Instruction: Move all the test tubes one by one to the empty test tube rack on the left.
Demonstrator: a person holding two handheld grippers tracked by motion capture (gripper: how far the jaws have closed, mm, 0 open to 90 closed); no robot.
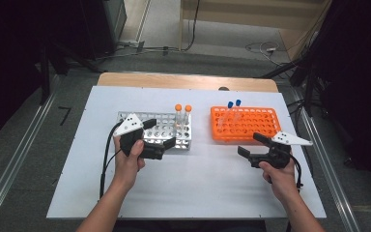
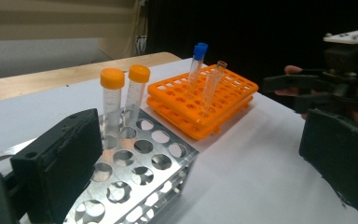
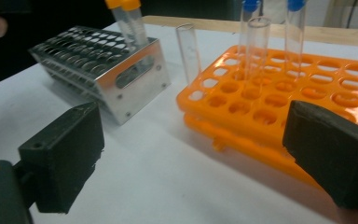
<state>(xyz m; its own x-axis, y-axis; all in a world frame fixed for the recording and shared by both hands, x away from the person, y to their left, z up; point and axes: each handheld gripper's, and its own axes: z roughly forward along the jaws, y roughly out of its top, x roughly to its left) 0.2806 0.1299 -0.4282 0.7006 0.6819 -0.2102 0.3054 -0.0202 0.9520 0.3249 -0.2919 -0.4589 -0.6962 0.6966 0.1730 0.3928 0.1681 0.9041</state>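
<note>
A metal tube rack point(image 1: 160, 126) point(image 2: 140, 163) point(image 3: 98, 65) stands left of centre on the white table top. Two orange-capped tubes point(image 1: 182, 115) point(image 2: 121, 98) stand at its far right corner. To its right, an orange rack point(image 1: 244, 123) point(image 2: 200, 100) point(image 3: 279, 102) holds two blue-capped tubes point(image 1: 234, 107) point(image 3: 249, 28) and clear uncapped tubes point(image 3: 189, 51). My left gripper point(image 1: 162, 134) point(image 2: 200, 177) hangs open over the metal rack's near side, with nothing between its jaws. My right gripper point(image 1: 249, 144) point(image 3: 191, 163) stands open just in front of the orange rack, and it holds nothing.
The white table top point(image 1: 198, 183) has free room in front of both racks. A wooden strip point(image 1: 188, 79) runs along its far edge. Metal rails point(image 1: 14, 159) flank the table, and cables point(image 1: 265, 48) lie on the floor behind. The right gripper point(image 2: 303, 88) appears in the left gripper view.
</note>
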